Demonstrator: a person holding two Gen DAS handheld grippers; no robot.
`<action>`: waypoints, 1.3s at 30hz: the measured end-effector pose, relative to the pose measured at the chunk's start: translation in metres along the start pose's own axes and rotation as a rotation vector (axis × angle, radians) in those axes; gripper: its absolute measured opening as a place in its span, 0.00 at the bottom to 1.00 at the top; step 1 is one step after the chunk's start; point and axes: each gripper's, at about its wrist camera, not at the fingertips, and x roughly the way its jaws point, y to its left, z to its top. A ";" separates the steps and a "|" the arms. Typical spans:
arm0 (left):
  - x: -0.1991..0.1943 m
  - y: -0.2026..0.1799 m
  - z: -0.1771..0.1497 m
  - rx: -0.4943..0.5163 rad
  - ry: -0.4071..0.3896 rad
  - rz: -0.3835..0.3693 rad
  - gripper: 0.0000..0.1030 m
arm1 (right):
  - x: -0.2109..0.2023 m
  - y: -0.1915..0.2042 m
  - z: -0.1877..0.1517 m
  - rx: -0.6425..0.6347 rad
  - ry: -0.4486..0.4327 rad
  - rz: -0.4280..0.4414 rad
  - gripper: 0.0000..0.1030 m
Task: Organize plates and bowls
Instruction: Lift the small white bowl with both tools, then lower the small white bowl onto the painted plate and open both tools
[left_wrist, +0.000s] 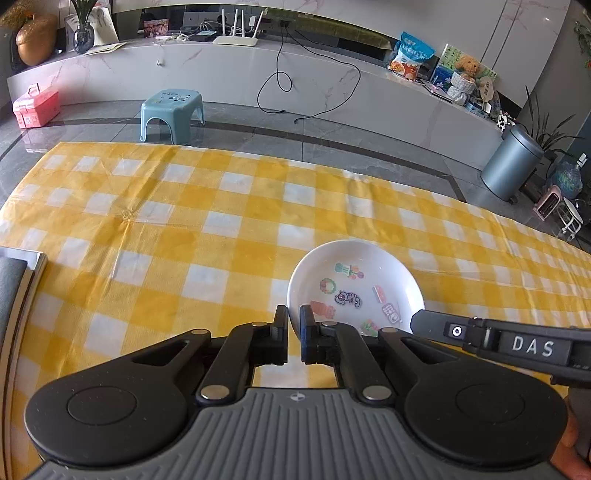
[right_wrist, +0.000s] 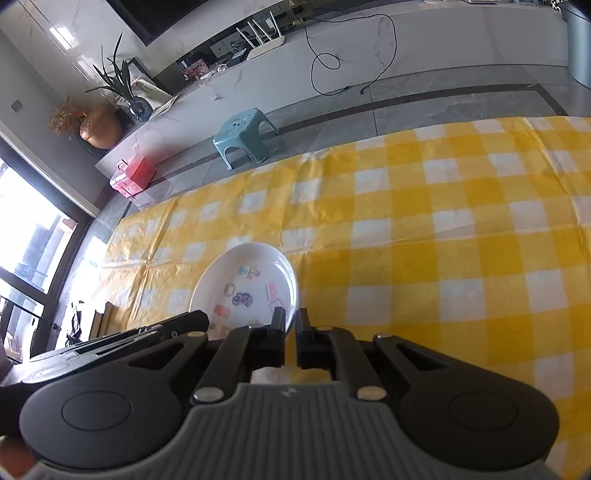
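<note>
Both tongs pinch the rim of one white plate with cartoon stickers: the left tongs at its near-left edge, the right tongs at its near-right edge. The plate sits on the yellow-checked worktop; beyond, a blue stool stands on the floor.

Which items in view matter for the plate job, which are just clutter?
Job:
white plate, rim pinched on opposite sides
left gripper, shut on rim
right gripper, shut on rim

Clutter:
blue stool
pink box
grey bin
router
checked tablecloth
</note>
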 end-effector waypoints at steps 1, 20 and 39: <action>-0.006 -0.005 -0.002 0.006 0.006 0.005 0.05 | -0.007 0.000 -0.003 -0.004 0.004 -0.008 0.02; -0.140 -0.146 -0.080 0.095 0.069 -0.090 0.05 | -0.213 -0.076 -0.096 0.069 -0.066 -0.018 0.01; -0.115 -0.174 -0.201 -0.155 0.186 -0.173 0.05 | -0.285 -0.162 -0.210 0.256 -0.093 -0.082 0.00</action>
